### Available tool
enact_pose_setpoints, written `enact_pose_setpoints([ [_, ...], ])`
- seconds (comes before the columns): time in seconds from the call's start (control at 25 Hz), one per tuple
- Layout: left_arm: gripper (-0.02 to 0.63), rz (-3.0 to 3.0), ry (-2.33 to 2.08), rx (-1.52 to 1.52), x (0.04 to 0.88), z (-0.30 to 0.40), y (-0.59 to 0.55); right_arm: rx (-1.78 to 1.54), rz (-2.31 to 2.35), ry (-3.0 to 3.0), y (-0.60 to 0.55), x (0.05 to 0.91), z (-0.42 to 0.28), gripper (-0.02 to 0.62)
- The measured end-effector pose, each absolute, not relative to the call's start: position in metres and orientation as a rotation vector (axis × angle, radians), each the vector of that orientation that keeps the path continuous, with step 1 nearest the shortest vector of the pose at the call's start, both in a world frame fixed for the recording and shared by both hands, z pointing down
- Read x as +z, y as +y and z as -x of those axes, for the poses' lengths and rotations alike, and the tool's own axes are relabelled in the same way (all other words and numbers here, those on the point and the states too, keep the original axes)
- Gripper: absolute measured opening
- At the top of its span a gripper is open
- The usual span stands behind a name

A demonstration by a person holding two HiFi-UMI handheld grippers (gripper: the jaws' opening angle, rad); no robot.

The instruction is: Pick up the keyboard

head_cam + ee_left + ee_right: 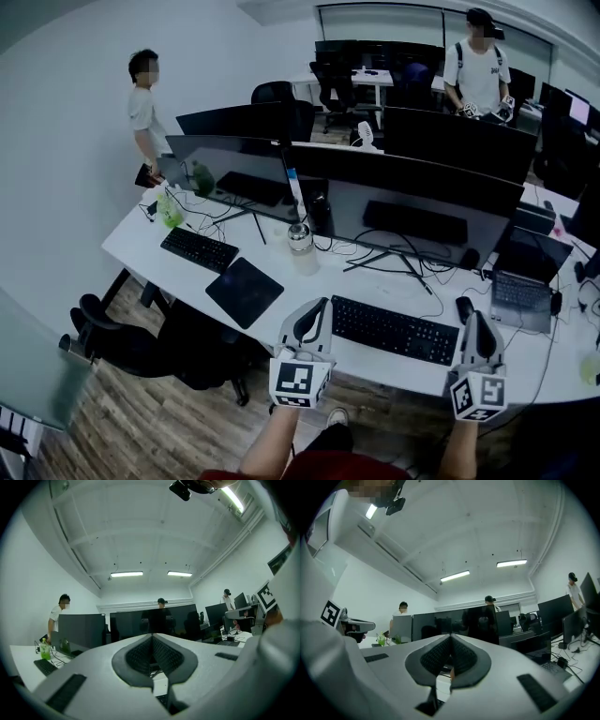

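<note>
A black keyboard [394, 330] lies flat on the white desk [309, 281], right in front of me. My left gripper [316, 314] hovers at the keyboard's left end, its jaws shut with nothing between them. At the right end my right gripper [474, 326] is shut and empty too. Both point level across the desk towards the monitors. In the left gripper view the shut pads [140, 656] meet in a line at the picture's middle. The right gripper view shows the same for its pads [461, 657]. Whether either gripper touches the keyboard I cannot tell.
A wide monitor [412, 202] stands behind the keyboard, with a mouse [464, 307] and a laptop [520, 298] to the right. To the left lie a dark mouse pad [245, 291], a second keyboard [199, 249], a glass jar [299, 236] and a green bottle [170, 208]. A black chair [141, 337] stands below the desk's edge. Two people [145, 103] [478, 70] stand farther back.
</note>
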State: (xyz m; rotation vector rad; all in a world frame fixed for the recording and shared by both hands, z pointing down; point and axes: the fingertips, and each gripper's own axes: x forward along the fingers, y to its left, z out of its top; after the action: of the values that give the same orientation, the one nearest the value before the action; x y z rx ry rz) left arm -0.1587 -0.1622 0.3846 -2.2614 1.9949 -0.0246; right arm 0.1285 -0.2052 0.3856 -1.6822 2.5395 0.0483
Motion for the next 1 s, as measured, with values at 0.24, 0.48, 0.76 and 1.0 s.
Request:
enact_pose_setpoints([
  [0.24, 0.006, 2.324, 1.973, -0.044, 0.401, 0.194, -0.235, 0.026, 1.765, 2.526, -0.265, 0.396, -0.098, -0.003],
  [0.48, 0.005, 2.373, 1.949, -0.038, 0.41, 0.222, -0.286, 0.016, 1.837, 2.52, -0.308, 0.404, -0.074, -0.003],
  [0.76, 0.005, 2.392, 1.932, -0.022, 0.409, 0.235, -0.315, 0.05, 1.859, 2.506, -0.331, 0.394, -0.062, -0.003],
  [1.0, 0.005, 2.405, 1.904, -0.027, 0.404, 0.221, -0.326, 0.066, 1.881, 2.464, -0.338, 0.385, -0.082, -0.003],
])
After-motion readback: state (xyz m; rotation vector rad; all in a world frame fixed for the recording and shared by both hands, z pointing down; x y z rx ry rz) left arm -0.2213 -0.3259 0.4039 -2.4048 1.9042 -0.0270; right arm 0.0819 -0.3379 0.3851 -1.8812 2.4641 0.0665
